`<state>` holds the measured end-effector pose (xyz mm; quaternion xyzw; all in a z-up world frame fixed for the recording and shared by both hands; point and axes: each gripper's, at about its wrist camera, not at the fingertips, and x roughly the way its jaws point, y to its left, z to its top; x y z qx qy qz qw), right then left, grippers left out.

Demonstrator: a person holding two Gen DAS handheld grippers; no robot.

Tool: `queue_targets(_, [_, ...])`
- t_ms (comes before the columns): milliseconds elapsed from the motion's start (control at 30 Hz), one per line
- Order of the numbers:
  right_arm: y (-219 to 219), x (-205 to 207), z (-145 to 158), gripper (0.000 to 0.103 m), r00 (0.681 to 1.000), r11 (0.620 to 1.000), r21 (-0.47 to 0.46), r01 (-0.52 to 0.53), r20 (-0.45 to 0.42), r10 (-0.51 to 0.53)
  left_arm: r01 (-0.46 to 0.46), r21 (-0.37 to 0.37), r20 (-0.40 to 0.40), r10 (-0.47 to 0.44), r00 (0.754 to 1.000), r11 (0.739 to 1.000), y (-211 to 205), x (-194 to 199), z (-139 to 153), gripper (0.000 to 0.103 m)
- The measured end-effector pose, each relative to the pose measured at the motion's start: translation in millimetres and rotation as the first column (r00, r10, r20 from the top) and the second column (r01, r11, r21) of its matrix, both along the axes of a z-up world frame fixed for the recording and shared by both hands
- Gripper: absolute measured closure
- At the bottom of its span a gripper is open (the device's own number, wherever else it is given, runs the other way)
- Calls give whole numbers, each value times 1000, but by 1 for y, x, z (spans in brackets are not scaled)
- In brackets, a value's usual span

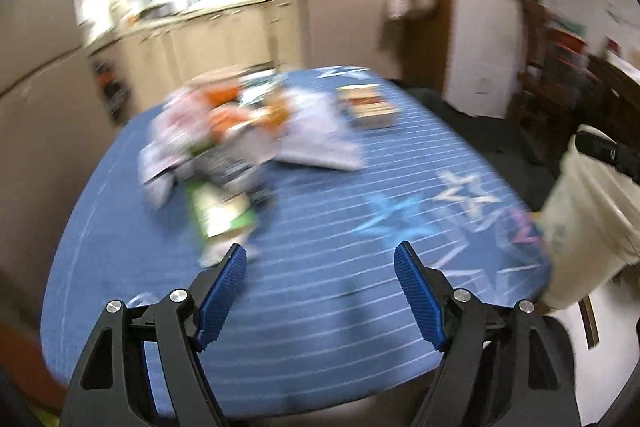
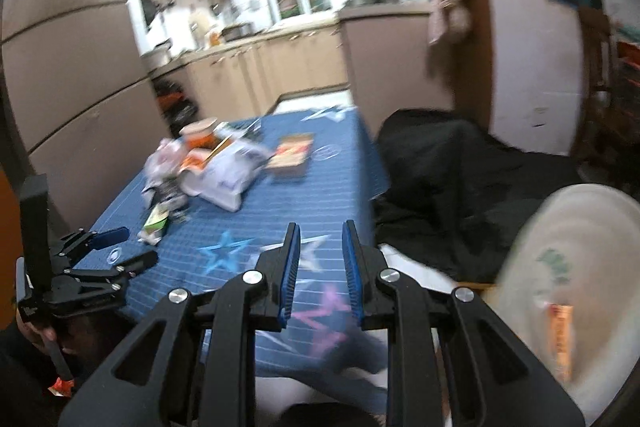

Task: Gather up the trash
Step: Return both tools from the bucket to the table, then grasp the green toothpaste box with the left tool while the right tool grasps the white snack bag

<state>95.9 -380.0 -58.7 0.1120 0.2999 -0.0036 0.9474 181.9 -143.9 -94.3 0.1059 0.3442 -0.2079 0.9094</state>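
left gripper (image 1: 320, 259) wide, empty, aimed at trash pile (image 1: 216, 147) far left on table (image 1: 320, 307) | right gripper (image 2: 320, 227) narrow, nothing seen between | pale bag (image 2: 568, 267) near right, apparently for collecting

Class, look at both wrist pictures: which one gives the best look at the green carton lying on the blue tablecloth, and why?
The left wrist view: the green carton lies large, just ahead of the open left tool, though blurred by motion. In the right wrist view the carton is small and far off near the table's left edge, its colour barely readable.
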Motion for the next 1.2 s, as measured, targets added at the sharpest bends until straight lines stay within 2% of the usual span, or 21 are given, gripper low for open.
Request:
queue_targets(133, [39,36,-15,82,996,997,2,-79,-50,79,-113,-17,-11,113,994,993,57,24,-4,26])
queue_targets(267, [66,63,-26,82,988,992,-2,-128,-89,127,-185,-54,-9,185,983,981,98,46,0,26])
queue_targets(400, [84,86,-29,82,984,990,-4,-143,-109,142,-215,-64,11,216,976,975,116,64,4,26])
queue_targets(500, [89,102,-29,82,984,990,11,-142,-111,142,-222,-79,-11,222,975,972,123,75,0,26])
queue_targets(567, [93,114,-29,82,983,990,18,-142,-114,143,-213,-85,-28,211,977,973,121,77,-3,26])
queue_targets(633, [98,127,-29,65,984,991,21,-135,-118,137,-201,-97,-44,197,979,975,118,77,-6,26])
queue_targets(667, [99,131,-28,47,986,992,26,-127,-109,129,-183,-112,-58,177,982,977,113,76,-7,26])
queue_targets(700, [100,137,-27,33,989,992,41,-115,-91,119,-169,-119,-63,162,985,978,108,75,-9,24])
queue_targets(800, [100,155,-23,31,990,989,93,-111,-72,118,-137,-140,-59,130,990,981,91,72,-12,15])
queue_targets(933, [97,192,-26,31,987,985,143,-96,-117,113,-92,-160,-71,81,994,983,72,77,-18,15])
queue_targets(1000, [94,207,-29,31,983,979,178,-96,-138,122,-90,-153,-61,82,995,984,62,82,-22,15])
queue_targets(1200, [80,240,-44,31,973,965,258,-48,-206,104,-89,-178,-102,72,992,980,54,94,-30,15])
